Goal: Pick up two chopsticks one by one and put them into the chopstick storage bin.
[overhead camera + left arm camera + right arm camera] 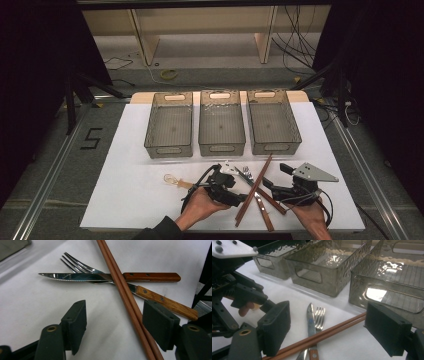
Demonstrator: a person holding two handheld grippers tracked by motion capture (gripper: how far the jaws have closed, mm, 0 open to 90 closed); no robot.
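We found three bins along the table's far edge. Near the front edge lay the chopsticks, crossing a knife and fork. The left gripper had its jaws spread around the chopsticks; the right gripper hung likewise spread, holding nothing. We judged that closing could catch one stick only, or drag the cutlery beneath. A spoon lay left, apart.
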